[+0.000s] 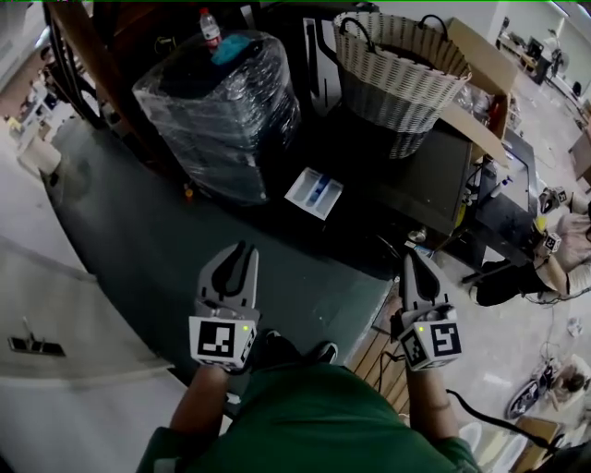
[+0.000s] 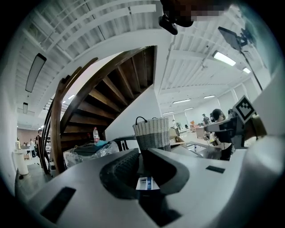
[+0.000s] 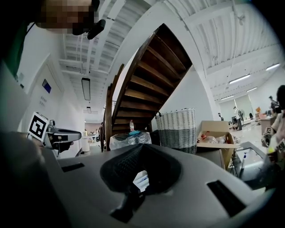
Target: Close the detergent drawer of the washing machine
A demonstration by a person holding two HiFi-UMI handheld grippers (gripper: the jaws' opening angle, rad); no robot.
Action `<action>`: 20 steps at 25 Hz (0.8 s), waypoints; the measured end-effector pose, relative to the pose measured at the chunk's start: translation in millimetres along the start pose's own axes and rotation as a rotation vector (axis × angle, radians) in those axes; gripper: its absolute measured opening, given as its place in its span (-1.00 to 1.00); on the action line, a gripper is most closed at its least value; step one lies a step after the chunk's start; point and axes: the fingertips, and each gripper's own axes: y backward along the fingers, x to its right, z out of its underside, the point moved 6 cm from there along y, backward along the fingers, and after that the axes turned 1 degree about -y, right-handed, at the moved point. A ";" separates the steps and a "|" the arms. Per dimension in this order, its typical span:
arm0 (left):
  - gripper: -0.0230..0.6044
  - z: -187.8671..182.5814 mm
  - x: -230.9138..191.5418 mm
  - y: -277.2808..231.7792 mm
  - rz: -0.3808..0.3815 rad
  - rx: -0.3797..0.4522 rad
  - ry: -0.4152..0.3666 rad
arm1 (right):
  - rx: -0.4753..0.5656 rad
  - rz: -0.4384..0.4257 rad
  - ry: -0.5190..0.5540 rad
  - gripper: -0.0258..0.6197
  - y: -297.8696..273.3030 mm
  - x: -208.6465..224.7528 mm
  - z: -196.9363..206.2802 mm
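I cannot make out a washing machine or a detergent drawer in any view. My left gripper [image 1: 242,249] is held low in front of the person's green shirt, its jaws closed tip to tip with nothing between them. My right gripper [image 1: 409,257] is level with it further right, jaws likewise together and empty. Both point away over a dark green floor [image 1: 138,240]. In the left gripper view the left gripper [image 2: 141,153] shows closed tips, and through the gap behind them a white and blue packet [image 2: 144,182]. The right gripper [image 3: 141,149] frames the same packet [image 3: 141,180].
The white and blue packet [image 1: 314,192] lies on the floor ahead. Beyond it stand a plastic-wrapped bundle [image 1: 222,111] with a bottle [image 1: 210,26] on top, a wicker basket [image 1: 402,69] on a dark case [image 1: 434,185], and a cardboard box [image 1: 480,65]. A wooden staircase [image 2: 107,89] rises behind. A white panel [image 1: 55,314] is at left.
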 end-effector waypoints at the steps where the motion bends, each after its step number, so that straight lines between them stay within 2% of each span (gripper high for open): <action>1: -0.70 1.5 1.9 -1.4 0.000 -0.007 -0.010 | -0.001 -0.005 -0.010 -0.85 -3.0 2.0 0.8; 4: -0.70 7.0 3.0 -6.2 -0.004 -0.030 -0.015 | -0.018 -0.018 -0.027 -0.85 -12.6 6.6 6.5; 12: -0.70 34.0 -17.0 -45.5 0.004 -0.065 0.059 | -0.086 0.005 0.000 -0.85 -51.6 17.2 17.1; 20: -0.70 53.6 -55.4 -143.3 0.110 -0.053 0.108 | -0.128 0.091 0.037 -0.85 -124.7 36.6 10.4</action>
